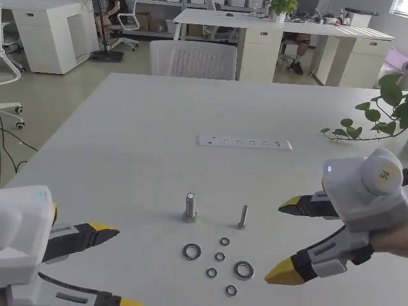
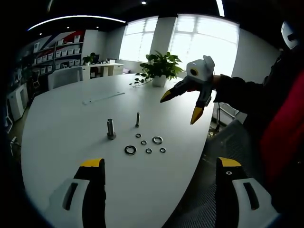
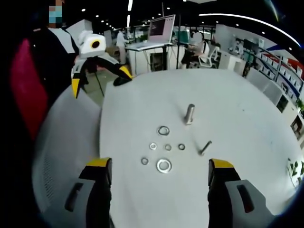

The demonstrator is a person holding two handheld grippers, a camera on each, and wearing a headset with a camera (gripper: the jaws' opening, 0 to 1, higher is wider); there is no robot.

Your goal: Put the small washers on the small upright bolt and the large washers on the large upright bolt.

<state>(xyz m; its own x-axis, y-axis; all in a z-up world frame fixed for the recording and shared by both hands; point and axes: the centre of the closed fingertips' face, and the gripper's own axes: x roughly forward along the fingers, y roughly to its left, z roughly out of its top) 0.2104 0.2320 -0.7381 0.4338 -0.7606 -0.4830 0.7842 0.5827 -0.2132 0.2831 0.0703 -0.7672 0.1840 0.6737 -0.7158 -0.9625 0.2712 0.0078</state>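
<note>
Lying flat, light washers [image 1: 220, 257] likely skid; pinch across one rim; left gripper [image 1: 120, 266] and right gripper [image 1: 277, 242] gape empty

A white power strip [image 1: 244, 142] lay flat on the pale worktop [image 1: 127, 134] well ahead of the right gripper [image 1: 274, 242], a leafy potted plant [image 2: 160, 66] stood beyond that gripper near the worktop's edge, and a mesh chair [image 1: 193, 60] sat at the far side.

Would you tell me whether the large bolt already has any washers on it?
Bare: the large bolt stands upright, both large washers lying on the table.
</note>
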